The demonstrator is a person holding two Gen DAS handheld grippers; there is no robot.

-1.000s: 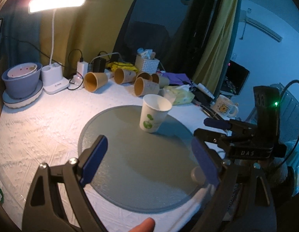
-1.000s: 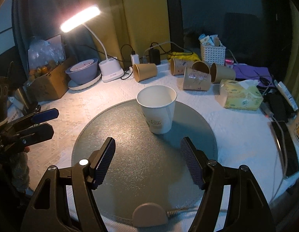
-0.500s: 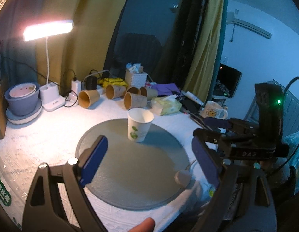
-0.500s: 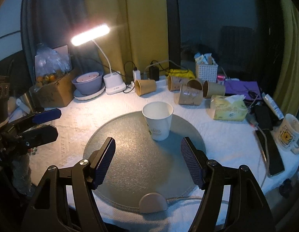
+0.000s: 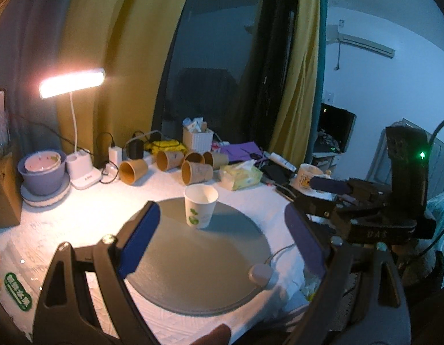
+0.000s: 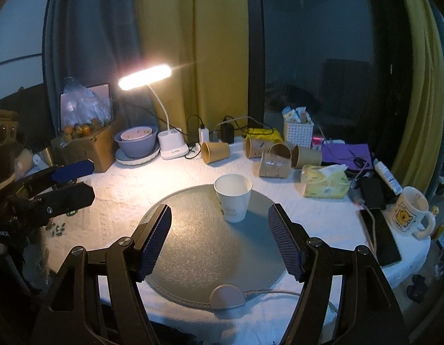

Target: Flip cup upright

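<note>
Paper cup: the white paper cup (image 6: 233, 197) stands upright, mouth up, on the round grey mat (image 6: 199, 247), toward the mat's far edge; nothing touches it.
Task state: judging from the cup's pose, the flip looks done; no tipping or wobble shows.
Left claw: the left claw (image 5: 222, 238) is spread wide and holds nothing; its blue pads frame the mat from the near side.
Right claw: the right claw (image 6: 220, 240) is also wide open and empty, its ribbed pads apart over the near half of the mat.
Cup relative to claws: in the right wrist view the cup sits ahead of the gap between the pads, well apart from both; in the left wrist view it sits ahead and slightly left of centre, equally clear.
Why held so: open jaws set back from the cup suit a release, leaving the light cup undisturbed.
Surroundings: brown paper cups (image 6: 275, 161) lie on their sides at the back of the table (image 6: 130, 189), beside a lit desk lamp (image 6: 144, 76) and a tissue pack (image 6: 325, 185).
</note>
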